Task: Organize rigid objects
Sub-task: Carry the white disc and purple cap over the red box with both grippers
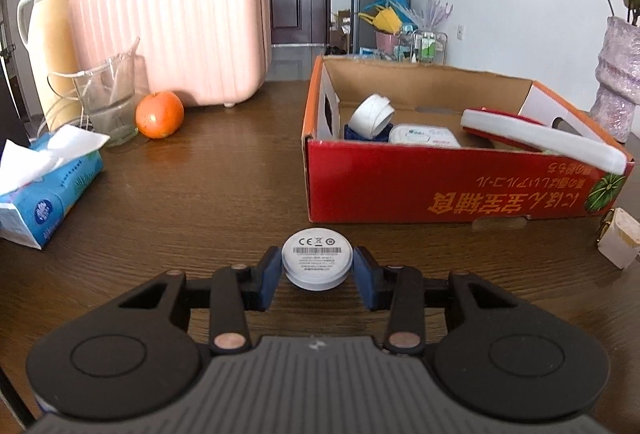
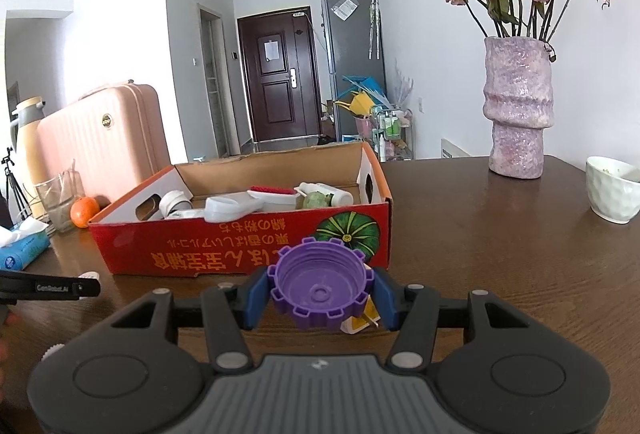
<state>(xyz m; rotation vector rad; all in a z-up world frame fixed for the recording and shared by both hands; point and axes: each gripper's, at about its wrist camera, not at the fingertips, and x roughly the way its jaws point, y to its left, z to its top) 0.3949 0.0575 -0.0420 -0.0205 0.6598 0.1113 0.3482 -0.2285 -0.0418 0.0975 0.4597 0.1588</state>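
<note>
My left gripper point(image 1: 317, 268) is shut on a small white round disc point(image 1: 317, 258) with a printed label, low over the brown table in front of the red cardboard box point(image 1: 440, 185). In the right wrist view my right gripper point(image 2: 321, 294) is shut on a purple notched cap point(image 2: 320, 284), its hollow side facing me, just before the same red box point(image 2: 224, 254). Inside the box lie a white tape roll point(image 1: 372, 113), a white pack point(image 1: 424, 135) and a red and white brush point(image 1: 540, 137). A small white and yellow item point(image 2: 360, 320) sits under the purple cap.
Left of the box stand an orange point(image 1: 159, 114), a glass jug point(image 1: 108, 101), a tissue pack point(image 1: 44, 185), a pink suitcase point(image 1: 180, 33) and a thermos point(image 1: 52, 41). A purple vase point(image 2: 518, 113) and white bowl point(image 2: 612, 193) stand at the right. A small white carton point(image 1: 619, 244) lies beside the box.
</note>
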